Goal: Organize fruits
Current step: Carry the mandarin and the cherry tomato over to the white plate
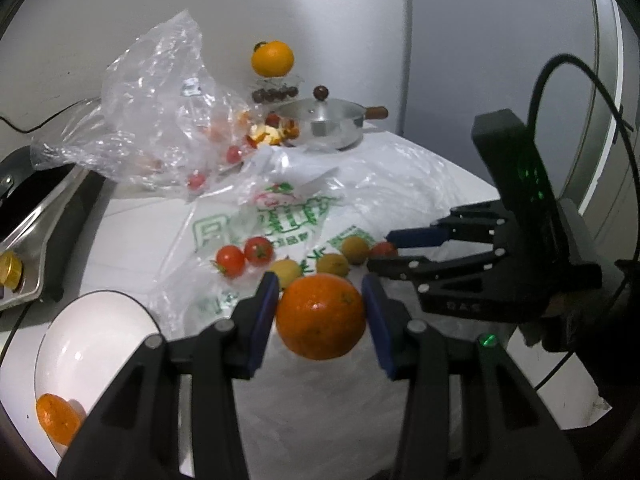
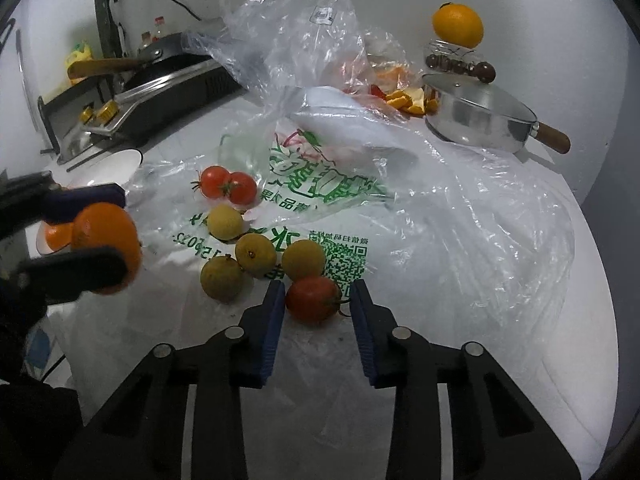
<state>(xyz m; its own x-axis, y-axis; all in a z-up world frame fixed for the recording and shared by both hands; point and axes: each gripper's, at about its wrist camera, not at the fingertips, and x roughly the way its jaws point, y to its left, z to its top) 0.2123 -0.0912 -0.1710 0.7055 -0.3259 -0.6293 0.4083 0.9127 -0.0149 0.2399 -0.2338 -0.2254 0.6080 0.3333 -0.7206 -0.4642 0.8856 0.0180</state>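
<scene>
The left gripper has its jaws clamped on a round orange citrus fruit, lifted above the crinkled printed plastic bag near the countertop's front edge. A white ceramic bowl with another orange sits at the front-left corner; carry it there level and release low. The right gripper, jaws apart, straddles a red cherry tomato; close gently to avoid bruising it.
</scene>
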